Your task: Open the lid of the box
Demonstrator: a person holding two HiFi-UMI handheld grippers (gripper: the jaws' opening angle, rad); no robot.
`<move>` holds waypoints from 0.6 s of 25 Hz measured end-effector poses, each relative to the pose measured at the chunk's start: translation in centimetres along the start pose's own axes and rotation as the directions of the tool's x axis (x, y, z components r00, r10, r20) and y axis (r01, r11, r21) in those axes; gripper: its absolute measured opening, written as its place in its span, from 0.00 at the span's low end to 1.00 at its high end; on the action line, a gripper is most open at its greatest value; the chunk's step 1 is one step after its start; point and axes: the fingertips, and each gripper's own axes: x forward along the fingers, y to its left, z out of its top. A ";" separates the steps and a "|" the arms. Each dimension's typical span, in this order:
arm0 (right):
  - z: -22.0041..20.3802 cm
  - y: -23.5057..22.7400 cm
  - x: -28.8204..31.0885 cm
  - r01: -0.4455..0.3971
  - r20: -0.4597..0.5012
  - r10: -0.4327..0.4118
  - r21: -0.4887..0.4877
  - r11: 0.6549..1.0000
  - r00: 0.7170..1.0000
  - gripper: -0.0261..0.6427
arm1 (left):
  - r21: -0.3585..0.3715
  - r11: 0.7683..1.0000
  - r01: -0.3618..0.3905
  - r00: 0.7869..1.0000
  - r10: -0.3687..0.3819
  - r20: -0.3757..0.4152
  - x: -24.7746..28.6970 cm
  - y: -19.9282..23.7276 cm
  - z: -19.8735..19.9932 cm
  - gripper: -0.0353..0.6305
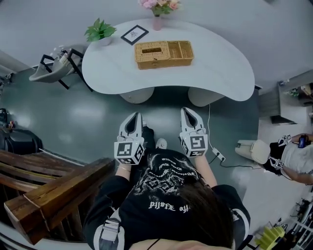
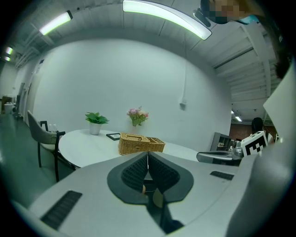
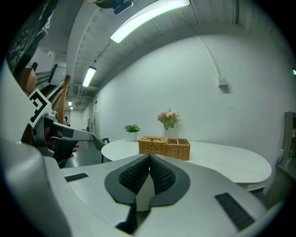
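A woven wicker box [image 1: 164, 53] stands on the white table [image 1: 220, 68], its lidded half on the left and an open compartment on the right; the lid lies flat. The same box [image 2: 141, 144] appears far ahead in the left gripper view, and the box [image 3: 164, 147] also in the right gripper view. My left gripper [image 1: 133, 118] and right gripper [image 1: 190, 114] are held side by side close to my body, well short of the table. Both are shut with nothing between the jaws.
On the table behind the box are a small potted plant [image 1: 100, 31], a framed card [image 1: 134, 34] and a vase of pink flowers [image 1: 157, 10]. A chair [image 1: 54, 68] stands left of the table. Wooden steps [image 1: 44, 190] lie at lower left. Another person [image 1: 293, 158] sits at right.
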 end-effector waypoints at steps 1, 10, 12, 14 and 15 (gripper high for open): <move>-0.1 -0.1 0.2 0.000 -0.005 0.000 0.003 1.000 1.000 0.08 | 0.005 1.000 0.008 1.000 -0.008 -0.004 0.5 0.0 0.0 0.09; 0.5 -1.8 3.9 0.016 -0.042 -0.015 0.004 1.000 0.999 0.08 | 0.028 0.998 0.059 0.998 -0.059 -0.005 6.1 1.4 1.7 0.09; 1.2 -2.3 5.2 0.015 -0.040 -0.015 0.004 1.000 0.999 0.08 | 0.017 0.998 0.059 0.998 -0.059 -0.006 7.5 2.2 2.2 0.09; 1.5 -2.8 6.7 0.020 -0.045 -0.019 0.006 1.000 0.999 0.08 | 0.015 0.998 0.065 0.998 -0.065 -0.010 9.0 3.2 2.6 0.09; 1.7 -3.0 7.5 0.023 -0.047 -0.023 0.009 1.000 0.999 0.08 | 0.016 0.997 0.069 0.998 -0.069 -0.010 9.8 3.7 2.9 0.09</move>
